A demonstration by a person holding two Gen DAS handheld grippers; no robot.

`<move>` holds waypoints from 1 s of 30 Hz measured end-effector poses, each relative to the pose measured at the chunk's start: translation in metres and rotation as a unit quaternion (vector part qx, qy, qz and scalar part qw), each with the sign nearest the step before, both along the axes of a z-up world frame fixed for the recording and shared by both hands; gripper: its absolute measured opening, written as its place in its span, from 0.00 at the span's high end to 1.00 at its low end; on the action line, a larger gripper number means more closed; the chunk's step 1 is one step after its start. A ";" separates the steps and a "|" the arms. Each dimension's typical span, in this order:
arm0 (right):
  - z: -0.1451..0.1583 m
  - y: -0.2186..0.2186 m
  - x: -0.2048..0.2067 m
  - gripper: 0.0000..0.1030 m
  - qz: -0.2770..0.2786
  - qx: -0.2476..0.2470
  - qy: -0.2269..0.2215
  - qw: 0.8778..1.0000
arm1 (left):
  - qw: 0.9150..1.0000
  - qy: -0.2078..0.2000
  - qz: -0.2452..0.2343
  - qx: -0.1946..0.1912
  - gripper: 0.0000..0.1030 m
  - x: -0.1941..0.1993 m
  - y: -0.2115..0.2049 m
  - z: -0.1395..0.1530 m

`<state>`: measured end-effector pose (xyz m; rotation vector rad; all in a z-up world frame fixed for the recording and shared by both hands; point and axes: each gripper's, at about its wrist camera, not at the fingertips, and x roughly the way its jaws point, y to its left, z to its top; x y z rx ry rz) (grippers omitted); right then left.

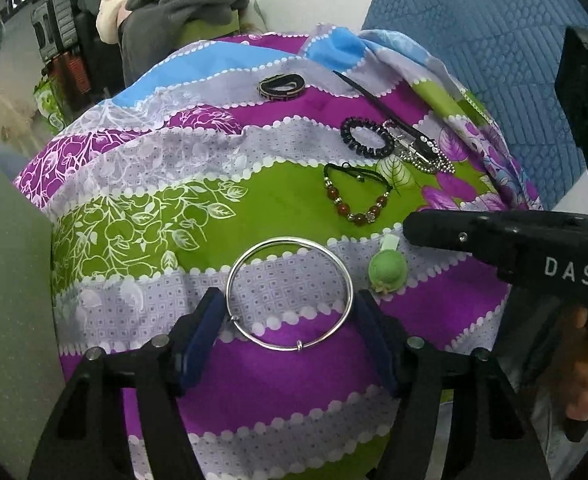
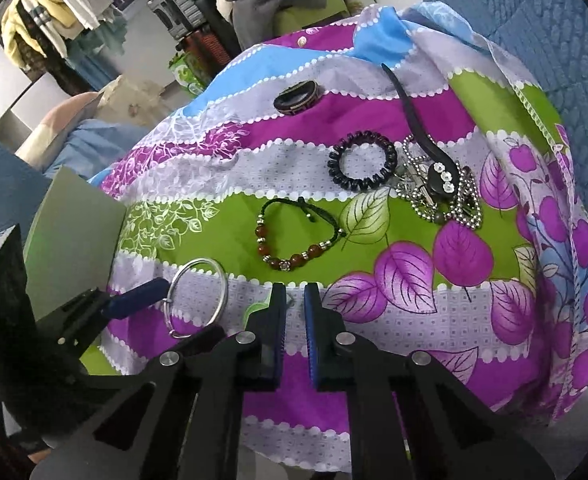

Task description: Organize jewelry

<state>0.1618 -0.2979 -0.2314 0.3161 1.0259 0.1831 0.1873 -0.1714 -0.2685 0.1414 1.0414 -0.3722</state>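
Left tool [image 1: 290,320] spread wide around silver bangle [image 1: 290,294] — right tool [image 2: 295,304] narrow, holding nothing, body lettered "DAS".

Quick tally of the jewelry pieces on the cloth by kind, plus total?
Bangles and bracelets: 3 - silver bangle, red bead bracelet, black band bracelet
Coil hair ties: 1 - black
Hair sticks: 1 - black
Ball chains: 1 - silver
Green hat charms: 1
Total: 7

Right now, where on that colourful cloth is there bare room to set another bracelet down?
Bare cloth lies left of the beaded bracelet and black scrunchie, below the striped band. Another patch: the purple leaves right of the right claw. Crowded: the ball chain and hair stick heap.
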 end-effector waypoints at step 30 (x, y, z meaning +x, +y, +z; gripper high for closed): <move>-0.012 0.045 -0.001 0.79 0.061 -0.092 0.006 0.994 | 0.991 0.023 0.100 -0.087 0.37 -0.003 0.060 0.019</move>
